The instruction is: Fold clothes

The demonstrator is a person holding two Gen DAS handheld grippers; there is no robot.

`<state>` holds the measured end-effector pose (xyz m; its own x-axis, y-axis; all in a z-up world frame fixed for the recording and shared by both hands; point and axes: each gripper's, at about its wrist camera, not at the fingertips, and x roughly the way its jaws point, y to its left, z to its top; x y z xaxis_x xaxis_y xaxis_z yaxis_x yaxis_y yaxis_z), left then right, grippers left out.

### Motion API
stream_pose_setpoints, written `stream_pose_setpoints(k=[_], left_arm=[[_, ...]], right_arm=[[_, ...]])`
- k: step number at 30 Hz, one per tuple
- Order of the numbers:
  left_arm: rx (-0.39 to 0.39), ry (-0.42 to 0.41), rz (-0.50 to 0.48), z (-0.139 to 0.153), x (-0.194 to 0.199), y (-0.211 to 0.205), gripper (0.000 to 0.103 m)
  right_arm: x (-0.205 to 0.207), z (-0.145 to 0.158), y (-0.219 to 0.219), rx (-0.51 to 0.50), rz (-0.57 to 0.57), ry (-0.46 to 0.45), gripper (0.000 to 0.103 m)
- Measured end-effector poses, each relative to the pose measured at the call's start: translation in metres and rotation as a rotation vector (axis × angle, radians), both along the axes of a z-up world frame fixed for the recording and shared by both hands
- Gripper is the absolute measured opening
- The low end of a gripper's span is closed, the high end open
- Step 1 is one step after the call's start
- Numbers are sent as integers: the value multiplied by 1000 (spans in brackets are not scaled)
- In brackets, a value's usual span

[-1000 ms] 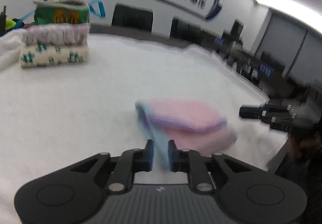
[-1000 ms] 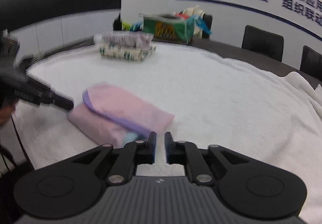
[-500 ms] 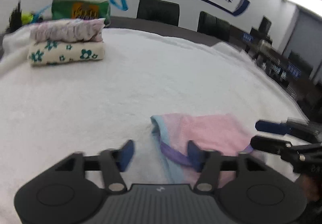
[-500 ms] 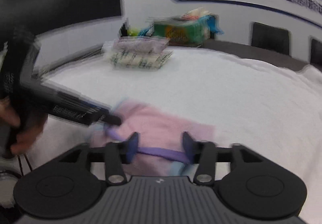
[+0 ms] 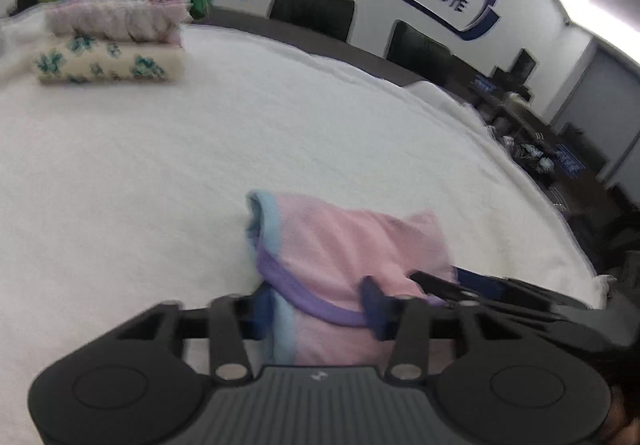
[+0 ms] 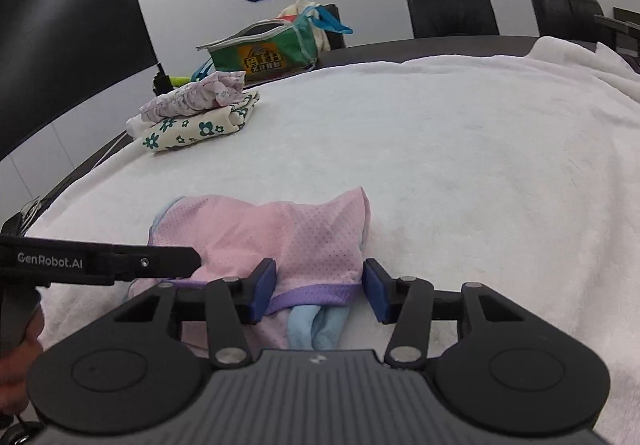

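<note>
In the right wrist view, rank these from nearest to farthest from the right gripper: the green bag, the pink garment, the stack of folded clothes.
1. pink garment: right at the right gripper, its purple hem between the open jaws.
2. stack of folded clothes: farther back on the left, on the white cover.
3. green bag: farthest, behind the stack near the wall.

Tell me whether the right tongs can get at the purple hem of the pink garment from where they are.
Probably yes. The right tongs have been closing, their pads either side of the purple hem of the pink garment; nothing lies between.
</note>
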<state>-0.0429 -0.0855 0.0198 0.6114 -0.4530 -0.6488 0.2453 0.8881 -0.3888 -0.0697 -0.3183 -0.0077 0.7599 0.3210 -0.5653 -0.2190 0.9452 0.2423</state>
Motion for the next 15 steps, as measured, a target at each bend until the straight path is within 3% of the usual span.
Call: stream_pose_setpoints(k=[2,3,4,7,10,15], left_arm=[[-38,16,-8,-2,1,2,20],[-50,16,-11,-2,0,3,18],[-49,5,-11,0,-3,3,13],[-42,-39,-12,6,-11,4,8],[-35,-129,-14,28,-18,15,8],[-68,-263,-3,84,-8,55,8]], right_arm=[[-4,2,8,-36,16,-16,39],[-6,3,12,-55,23,-24,19],[-9,4,18,-73,31,-35,13],[-19,7,39,-177,31,-95,10],[-26,21,39,-126,30,-131,6],[-28,76,55,-110,93,-290,6]])
